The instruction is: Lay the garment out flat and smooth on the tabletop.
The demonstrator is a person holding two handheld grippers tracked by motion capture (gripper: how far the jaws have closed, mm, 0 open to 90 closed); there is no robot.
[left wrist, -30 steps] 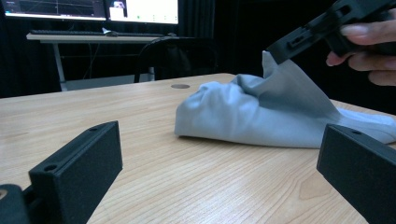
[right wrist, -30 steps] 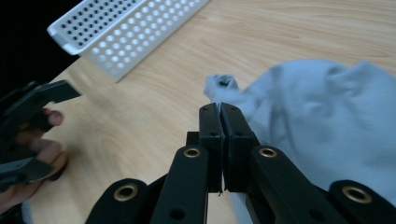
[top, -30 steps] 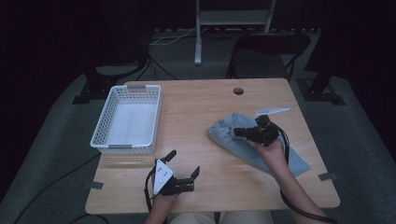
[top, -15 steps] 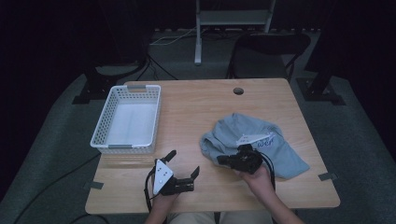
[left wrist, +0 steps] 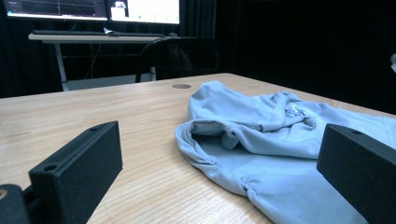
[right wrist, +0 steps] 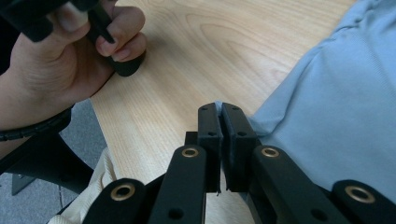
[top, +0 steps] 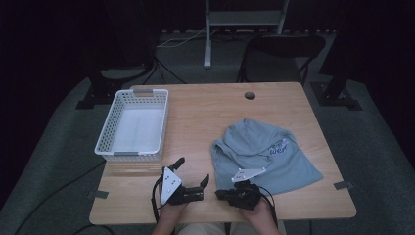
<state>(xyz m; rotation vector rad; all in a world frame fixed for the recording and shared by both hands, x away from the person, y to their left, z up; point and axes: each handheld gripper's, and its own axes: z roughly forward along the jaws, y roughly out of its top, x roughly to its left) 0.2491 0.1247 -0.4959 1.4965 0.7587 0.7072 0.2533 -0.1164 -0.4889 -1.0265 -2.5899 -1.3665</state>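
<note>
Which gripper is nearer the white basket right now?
Left. The left gripper sits just below the white basket, jaws open; the right gripper is farther right, shut on the blue shirt.

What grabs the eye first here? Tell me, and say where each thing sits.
The light blue hoodie spread on the right half of the wooden table stands out first, with the right gripper shut on its near edge. Next comes the white basket, empty, at the table's left side. The left gripper, jaws wide open, sits at the near edge between them.
</note>
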